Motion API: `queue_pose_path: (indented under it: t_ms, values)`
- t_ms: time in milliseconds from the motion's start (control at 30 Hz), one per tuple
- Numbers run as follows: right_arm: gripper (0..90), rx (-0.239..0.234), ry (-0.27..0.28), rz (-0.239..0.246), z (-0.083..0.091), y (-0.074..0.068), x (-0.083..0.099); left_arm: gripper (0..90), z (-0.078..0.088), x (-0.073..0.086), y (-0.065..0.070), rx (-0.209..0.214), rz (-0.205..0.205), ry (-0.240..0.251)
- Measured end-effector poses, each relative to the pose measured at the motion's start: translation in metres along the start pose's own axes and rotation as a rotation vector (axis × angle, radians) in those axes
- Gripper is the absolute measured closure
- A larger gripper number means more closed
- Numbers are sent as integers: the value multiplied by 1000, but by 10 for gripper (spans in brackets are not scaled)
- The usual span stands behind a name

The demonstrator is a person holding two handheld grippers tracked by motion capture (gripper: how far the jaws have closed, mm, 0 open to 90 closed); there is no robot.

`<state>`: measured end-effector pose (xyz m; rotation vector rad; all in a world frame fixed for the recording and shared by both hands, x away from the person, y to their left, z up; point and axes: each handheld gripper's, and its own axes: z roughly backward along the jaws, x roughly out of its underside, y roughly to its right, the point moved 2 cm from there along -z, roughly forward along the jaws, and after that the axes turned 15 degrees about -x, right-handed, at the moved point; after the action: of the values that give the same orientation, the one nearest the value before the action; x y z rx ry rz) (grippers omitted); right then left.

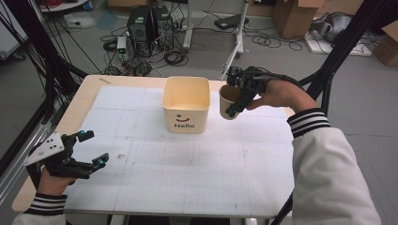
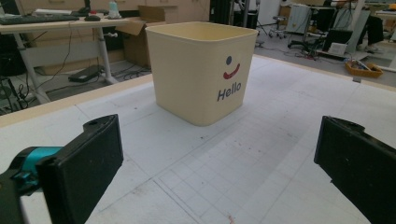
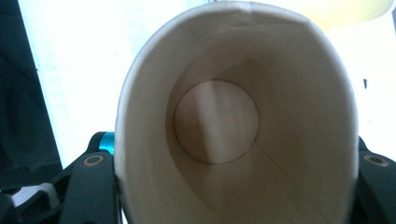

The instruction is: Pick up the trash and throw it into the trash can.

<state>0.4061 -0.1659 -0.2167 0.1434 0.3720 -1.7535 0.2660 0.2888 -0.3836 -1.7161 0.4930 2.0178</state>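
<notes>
**Paper cup held beside the cream bin, ready to go in**

The right gripper (image 1: pixel 234 101) holds a paper cup (image 1: pixel 227 101) in the air just to the right of the cream square bin (image 1: pixel 186 105), about level with the bin's rim. Its jaws pinch the cup from both sides. In the right gripper view the cup's (image 3: pixel 233 140) wall is pressed into an oval between the two black jaws, and its inside looks empty down to the round base. From above, the cup appears tilted with its mouth turned back toward the hand, though the gripper body hides part of it and the exact lean is hard to judge. A side grip like this keeps the cup clear of the desk (image 1: pixel 187 178) and leaves the hand free to swing it over the bin's open top, which is probably the step in hand.

The bin stands upright near the far middle of the desk, its smiling face and the word "Hello" turned toward the person. It looks empty from above.

The left gripper (image 1: pixel 89 150) rests low over the near left corner of the desk, well apart from the bin, jaws spread wide with nothing between them. In the left gripper view the bin (image 2: pixel 201 70) sits ahead between those open jaws, so this hand is likely parked out of the way while the right does the work.
</notes>
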Motion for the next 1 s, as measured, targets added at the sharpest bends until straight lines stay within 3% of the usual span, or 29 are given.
queue_pose_path:
  t_ms: [1000]
  values:
    - [343,37,44,-35,44,22,-23,18,0,1,-2,-1,2,-2]
